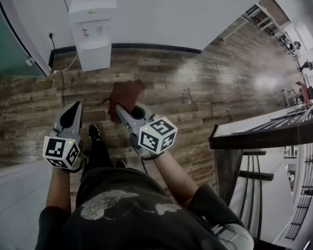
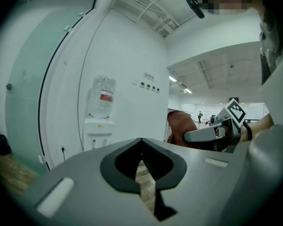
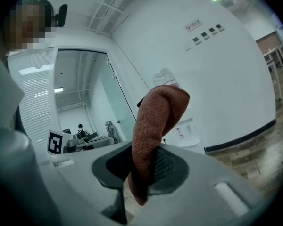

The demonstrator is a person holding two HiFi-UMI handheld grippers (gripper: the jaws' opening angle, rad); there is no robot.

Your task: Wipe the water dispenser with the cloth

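The white water dispenser (image 1: 92, 30) stands against the far wall with a bottle on top; it also shows as a water dispenser (image 2: 100, 126) ahead in the left gripper view. My right gripper (image 1: 121, 110) is shut on a brown cloth (image 1: 126, 95), held out over the wood floor well short of the dispenser. In the right gripper view the cloth (image 3: 155, 131) stands up from between the jaws of the right gripper (image 3: 140, 173) and hides part of the dispenser (image 3: 187, 132). My left gripper (image 1: 72, 113) hangs beside it to the left, shut and empty. The left gripper (image 2: 141, 142) has its tips together.
A frosted glass door (image 1: 10, 35) stands left of the dispenser, and a power cord (image 1: 62, 69) runs to a wall socket. A dark railing and stair (image 1: 266, 137) lie to the right. Wood floor (image 1: 198, 82) stretches between me and the dispenser.
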